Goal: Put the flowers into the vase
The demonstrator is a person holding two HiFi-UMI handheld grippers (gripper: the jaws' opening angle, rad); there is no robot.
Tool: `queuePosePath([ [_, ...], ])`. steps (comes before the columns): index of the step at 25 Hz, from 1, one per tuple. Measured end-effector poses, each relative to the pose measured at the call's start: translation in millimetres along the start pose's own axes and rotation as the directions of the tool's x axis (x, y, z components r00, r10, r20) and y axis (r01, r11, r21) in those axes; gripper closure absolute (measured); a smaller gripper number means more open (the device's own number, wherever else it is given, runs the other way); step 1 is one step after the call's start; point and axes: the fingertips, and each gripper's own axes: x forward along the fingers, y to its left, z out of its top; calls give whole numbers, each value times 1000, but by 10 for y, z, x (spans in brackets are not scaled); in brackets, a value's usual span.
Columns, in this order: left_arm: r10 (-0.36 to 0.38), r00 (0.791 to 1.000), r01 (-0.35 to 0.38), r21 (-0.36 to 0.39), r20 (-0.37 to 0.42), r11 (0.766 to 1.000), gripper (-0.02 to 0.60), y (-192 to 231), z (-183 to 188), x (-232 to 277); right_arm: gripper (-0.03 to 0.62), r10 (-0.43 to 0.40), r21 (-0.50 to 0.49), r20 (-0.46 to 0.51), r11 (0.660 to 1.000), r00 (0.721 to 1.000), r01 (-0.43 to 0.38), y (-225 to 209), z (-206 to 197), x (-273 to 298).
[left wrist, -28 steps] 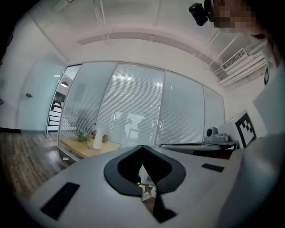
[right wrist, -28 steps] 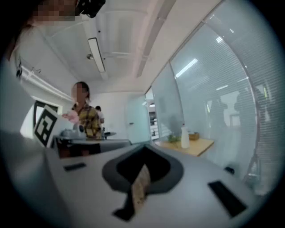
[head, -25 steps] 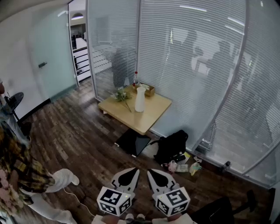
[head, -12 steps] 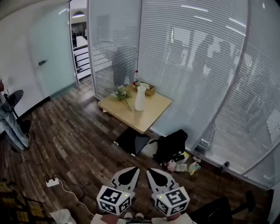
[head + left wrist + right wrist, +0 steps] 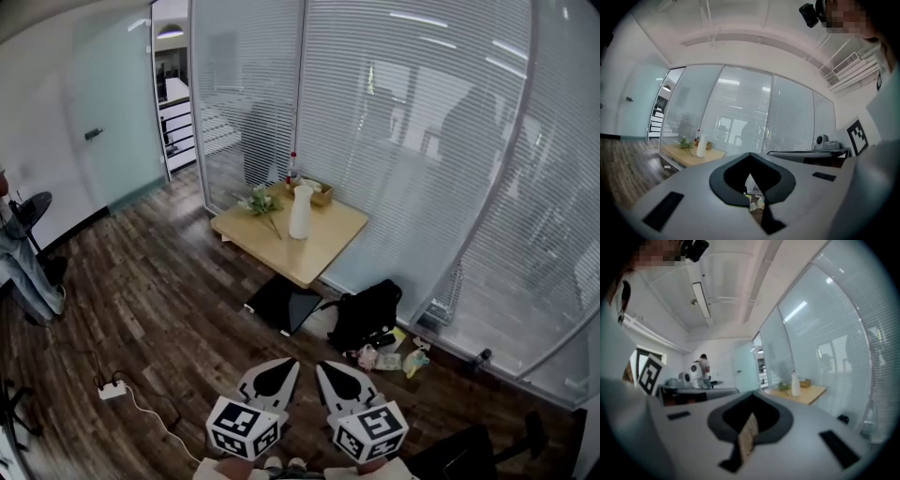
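Observation:
A white vase stands upright on a low wooden table far across the room. The green flowers lie on the table to the vase's left, apart from it. Both grippers hang close to me at the bottom of the head view, far from the table. My left gripper and my right gripper are both shut with nothing in them. In the left gripper view the vase and flowers are small beyond the left gripper. Seen over the right gripper, the vase is at the right.
A wooden box and a bottle sit at the table's far edge. On the floor lie a black bag, a dark flat mat, small packets and a power strip. Glass walls with blinds stand behind the table.
A person in a plaid shirt at the lower left of the head view has gone out of frame, baring the floor and power strip. Both grippers have stayed still.

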Motion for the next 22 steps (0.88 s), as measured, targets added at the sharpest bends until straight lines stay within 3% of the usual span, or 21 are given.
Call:
queuePosePath([
  [22,12,1000,-13,-11,-28,1000,574,-72,-241,498,582,11,13,-14,1000,1000,-11,-514,-94,54],
])
